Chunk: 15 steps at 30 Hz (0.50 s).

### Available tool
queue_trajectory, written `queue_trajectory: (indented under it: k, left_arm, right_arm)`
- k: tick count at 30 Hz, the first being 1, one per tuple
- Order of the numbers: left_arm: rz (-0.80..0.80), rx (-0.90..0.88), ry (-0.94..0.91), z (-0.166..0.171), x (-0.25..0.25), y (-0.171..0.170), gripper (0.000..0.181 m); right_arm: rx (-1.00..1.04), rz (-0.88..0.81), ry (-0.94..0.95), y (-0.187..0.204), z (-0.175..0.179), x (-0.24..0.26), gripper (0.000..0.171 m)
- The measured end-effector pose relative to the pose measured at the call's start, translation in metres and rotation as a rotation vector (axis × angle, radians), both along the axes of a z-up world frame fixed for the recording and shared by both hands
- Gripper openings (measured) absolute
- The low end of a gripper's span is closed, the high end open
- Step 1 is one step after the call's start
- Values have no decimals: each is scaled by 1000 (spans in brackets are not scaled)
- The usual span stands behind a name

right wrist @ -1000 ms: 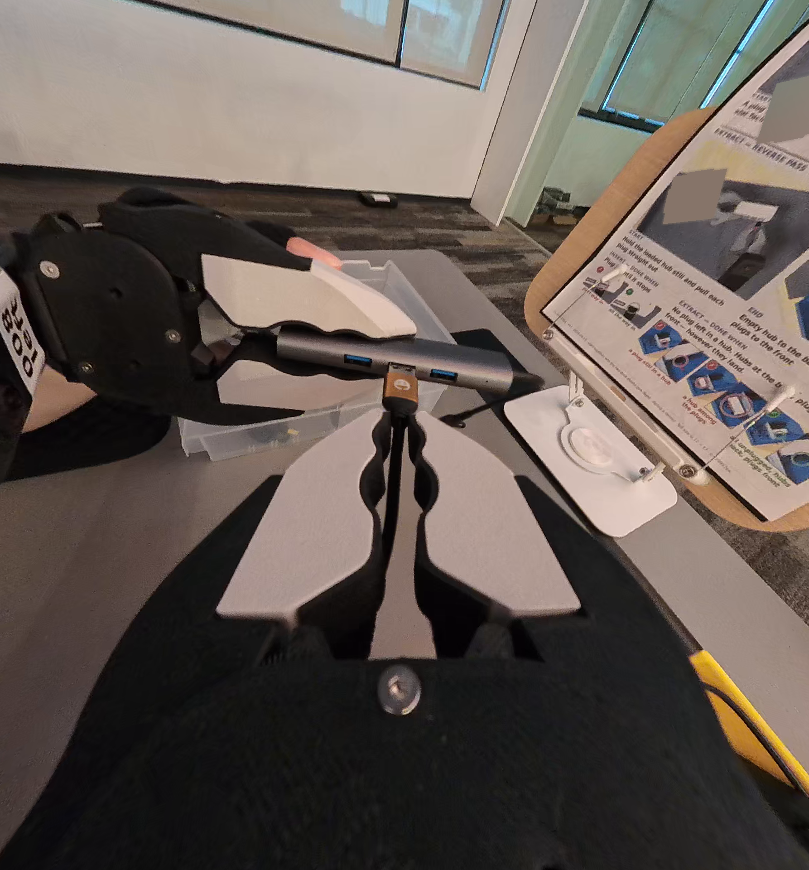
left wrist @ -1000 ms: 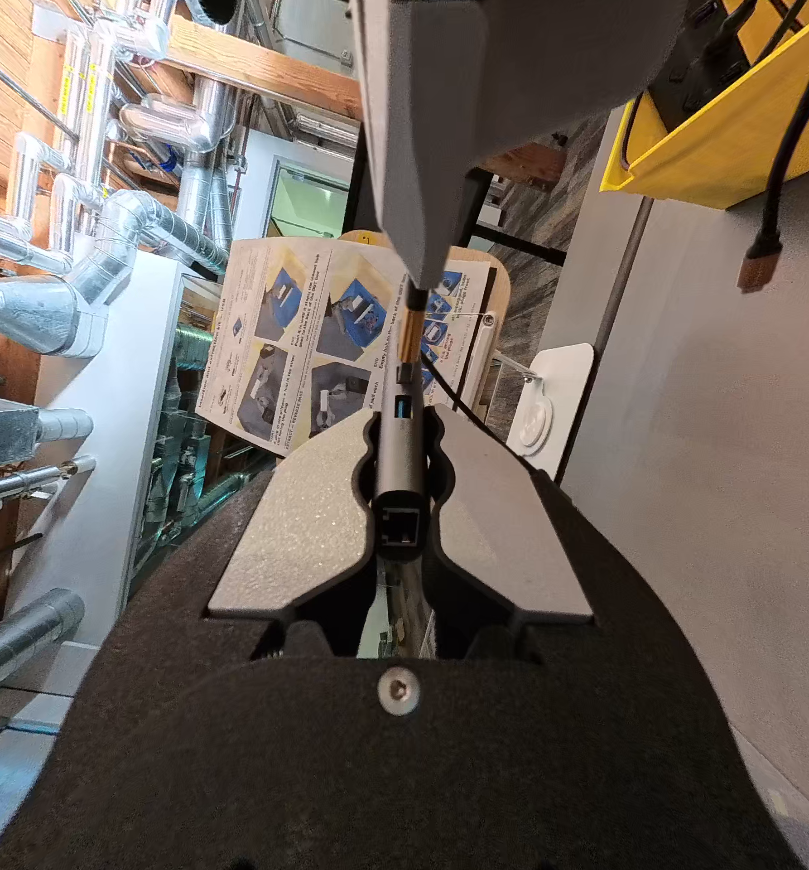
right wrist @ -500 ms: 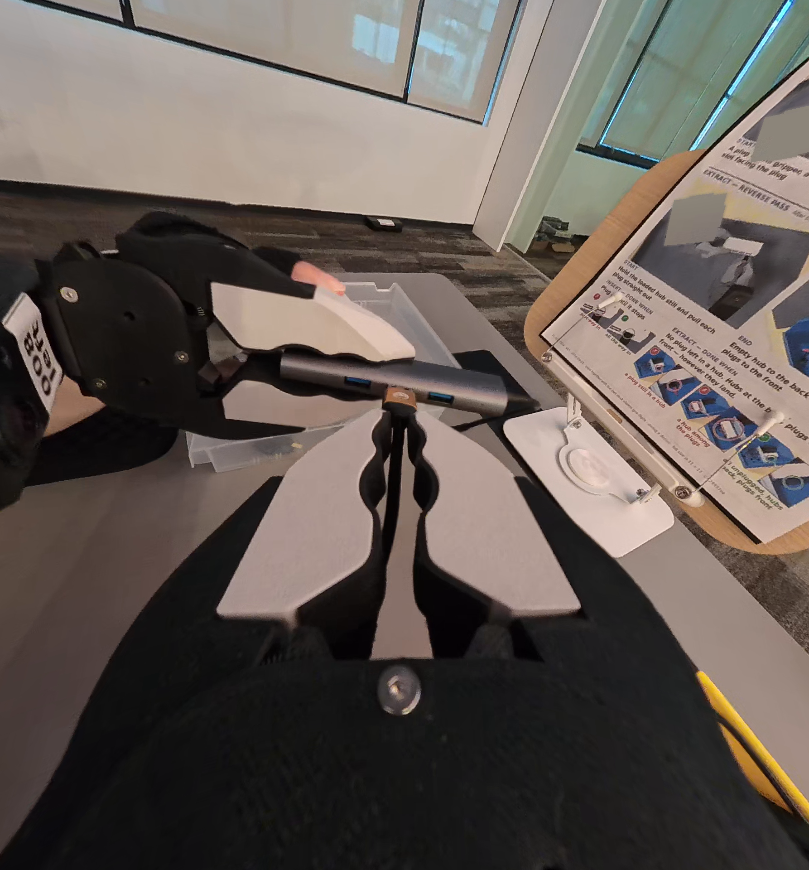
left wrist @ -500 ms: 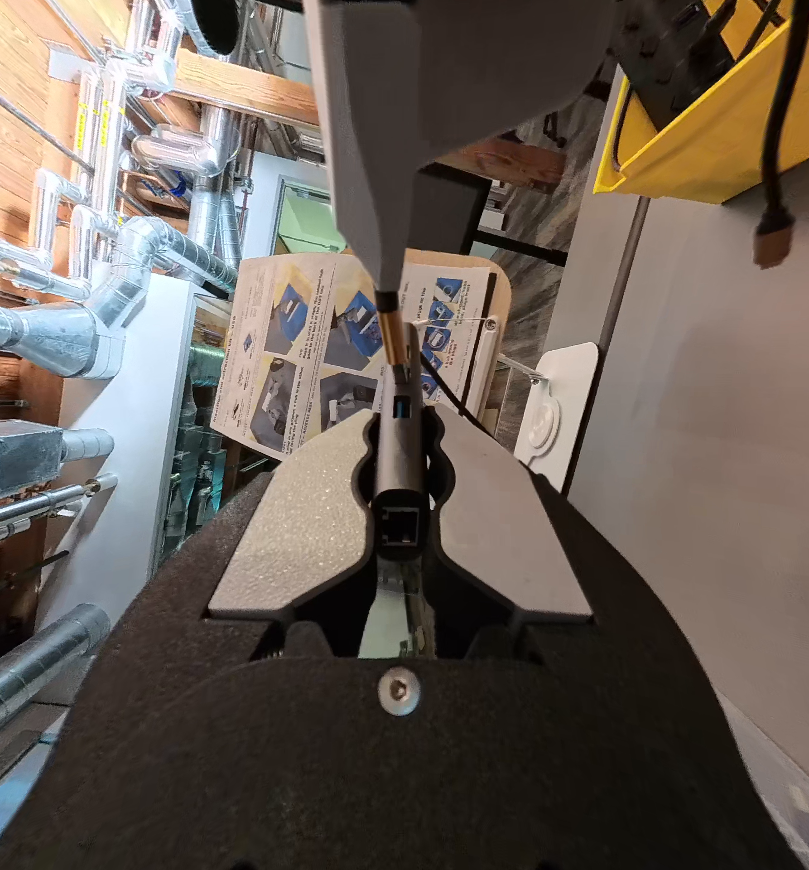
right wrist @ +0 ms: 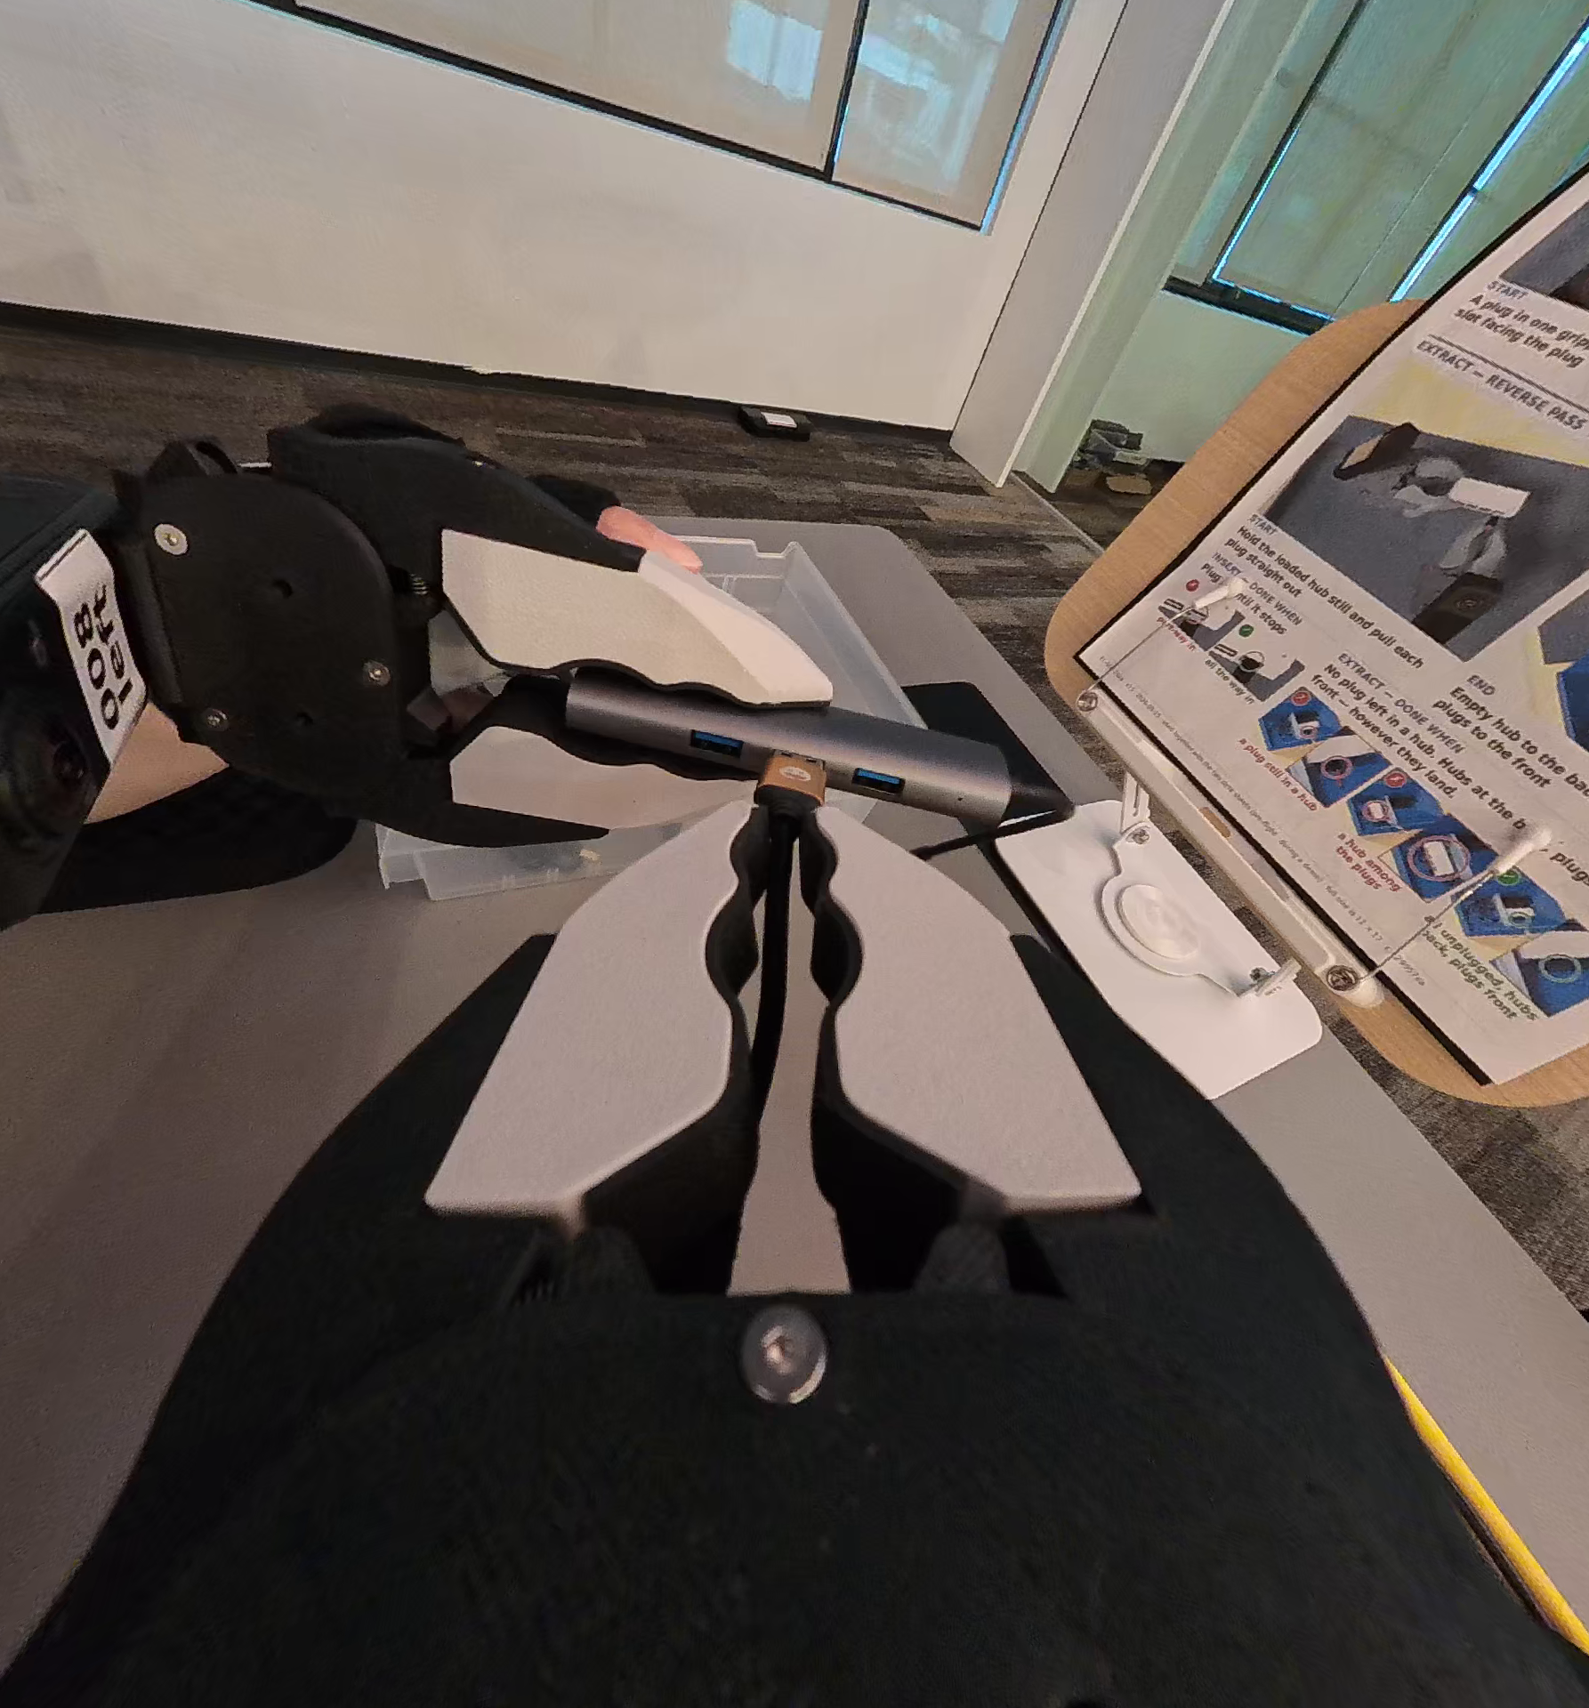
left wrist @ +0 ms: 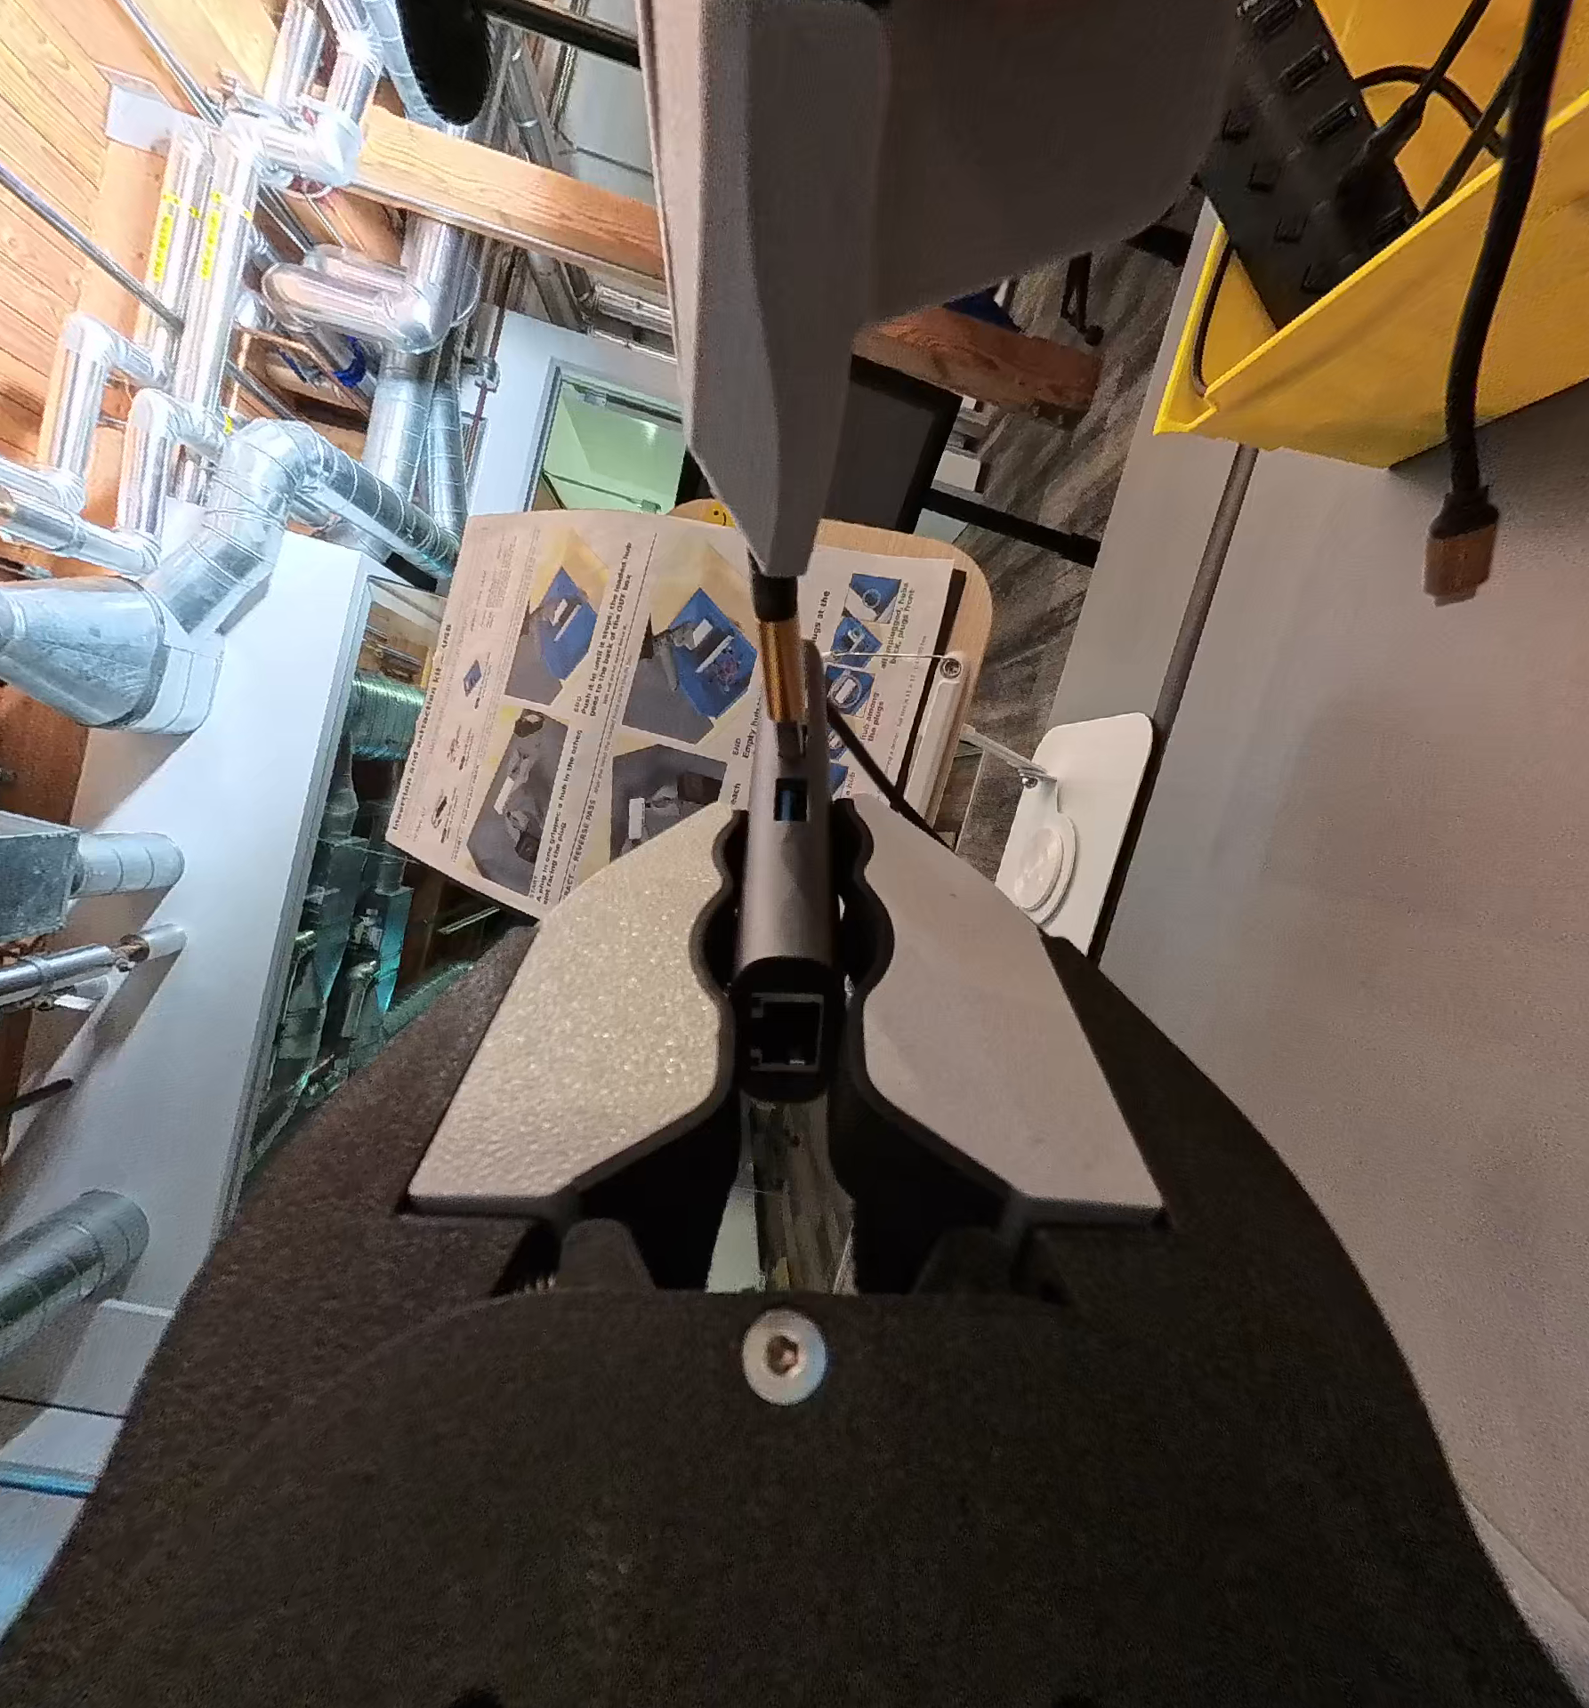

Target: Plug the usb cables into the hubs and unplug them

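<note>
My left gripper (left wrist: 786, 823) is shut on a slim grey USB hub (left wrist: 780, 906), seen end-on with its network port facing the camera. My right gripper (right wrist: 782, 823) is shut on a black cable just behind its gold USB plug (right wrist: 791, 781). The plug's metal tip sits in the hub's middle port (right wrist: 795, 739), between two blue ports. In the left wrist view the right gripper (left wrist: 777, 555) comes down from above with the gold plug (left wrist: 783, 675) meeting the hub. In the right wrist view the left gripper (right wrist: 643, 712) holds the hub level above the table.
A yellow bin (left wrist: 1419, 305) holds a black hub and cables; one loose brown plug (left wrist: 1456, 555) hangs over the grey table (left wrist: 1419, 1017). A clear plastic tray (right wrist: 818, 591) lies behind the hub. A white stand (right wrist: 1161, 933) carries an instruction board (right wrist: 1419, 702) at the right. Across from one pair of fingers to the other is roughly 5 cm.
The plug and hub have pressed a little closer together, so less of the plug's metal tip shows. Both grippers have shifted slightly and keep their holds.
</note>
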<state>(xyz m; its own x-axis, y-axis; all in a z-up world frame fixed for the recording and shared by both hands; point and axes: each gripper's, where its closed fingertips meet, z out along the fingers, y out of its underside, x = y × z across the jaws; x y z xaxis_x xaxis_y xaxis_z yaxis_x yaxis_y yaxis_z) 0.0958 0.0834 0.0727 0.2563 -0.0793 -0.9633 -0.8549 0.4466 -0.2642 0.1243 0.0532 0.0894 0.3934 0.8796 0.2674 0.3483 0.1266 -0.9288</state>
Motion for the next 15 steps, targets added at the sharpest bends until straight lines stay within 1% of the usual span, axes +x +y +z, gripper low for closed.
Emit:
queue_trajectory:
  k: [6, 9, 12, 15]
  left_arm:
    - [-6, -7, -10, 1, 1, -1, 16]
    - [-11, -4, -27, 5, -1, -2, 16]
    - [-21, 42, -44, 17, -3, -7, 16]
    - [-17, 107, -34, 27, -5, -13, 16]
  right_arm:
    - [3, 25, -2, -2, 0, 1, 7]
    - [53, 11, -17, -4, 4, 0, 7]
    - [130, -3, -26, -10, 12, -1, 7]
    - [146, -5, -25, -16, 16, -3, 7]
